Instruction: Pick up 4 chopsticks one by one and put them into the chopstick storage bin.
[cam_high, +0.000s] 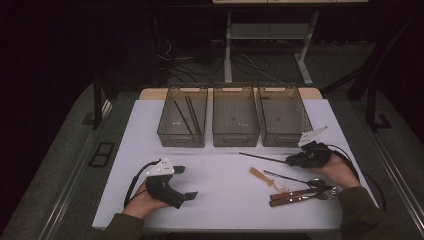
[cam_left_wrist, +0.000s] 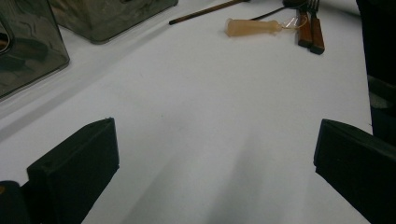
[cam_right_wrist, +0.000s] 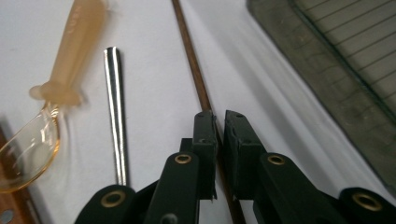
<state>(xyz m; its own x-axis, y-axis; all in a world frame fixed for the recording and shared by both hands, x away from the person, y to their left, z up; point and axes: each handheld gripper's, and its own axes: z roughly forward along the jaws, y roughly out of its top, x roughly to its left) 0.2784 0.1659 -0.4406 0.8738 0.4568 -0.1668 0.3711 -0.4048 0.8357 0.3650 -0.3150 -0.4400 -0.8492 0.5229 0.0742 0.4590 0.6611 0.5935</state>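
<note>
The right tongs (cam_right_wrist: 217, 140) fill the foreground of the right gripper view, their two black jaws drawn in to a narrow slit around a thin dark-brown wooden chopstick (cam_right_wrist: 191, 51) that lies flat on the white desk (cam_right_wrist: 154, 70); the stick runs between the jaws, which are closed onto it. To one side of that stick lies the shiny steel handle of a metal spoon (cam_right_wrist: 114, 102), and beyond it a translucent amber plastic spoon (cam_right_wrist: 70, 51) with a clear bowl. A smoky transparent plastic bin (cam_right_wrist: 345, 60) with a ribbed floor sits on the other side of the chopstick.

From the high view the right tongs (cam_high: 291, 161) sit near the desk's right edge, gripping the near end of the chopstick (cam_high: 260, 157), which stretches leftward just in front of the bins. A fork with a brown wooden handle (cam_high: 300, 196) lies near the right hand.

Three smoky bins stand in a row at the back; the left bin (cam_high: 183, 131) holds several dark chopsticks.

The left tongs (cam_high: 185, 182) rest at the front left, jaws standing wide with nothing between them, well apart from the cutlery.
</note>
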